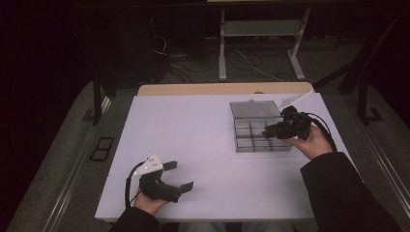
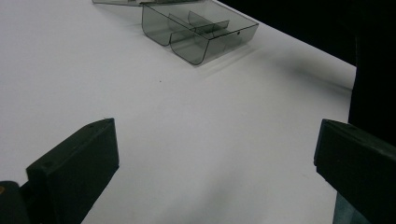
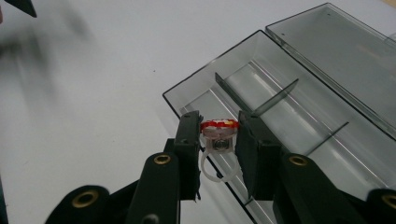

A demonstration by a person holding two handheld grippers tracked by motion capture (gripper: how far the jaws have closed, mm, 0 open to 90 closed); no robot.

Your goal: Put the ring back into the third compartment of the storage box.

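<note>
A clear smoky plastic box [image 1: 256,134] with divided compartments and its lid laid open behind it sits at the table's right. My right gripper [image 3: 218,135] is shut on a small ring with a red top [image 3: 219,125] and a clear band, held just above the box's near-left compartment [image 3: 205,100]. From above, the right gripper [image 1: 270,130] reaches over the box from the right. My left gripper [image 1: 178,175] rests open near the table's front left edge with nothing between its jaws. The box [image 2: 198,30] lies far ahead of it in the left gripper view.
The white table top [image 1: 193,135] has bare room between the left gripper and the box. Table legs and cables [image 1: 222,53] stand on the dark floor beyond the far edge.
</note>
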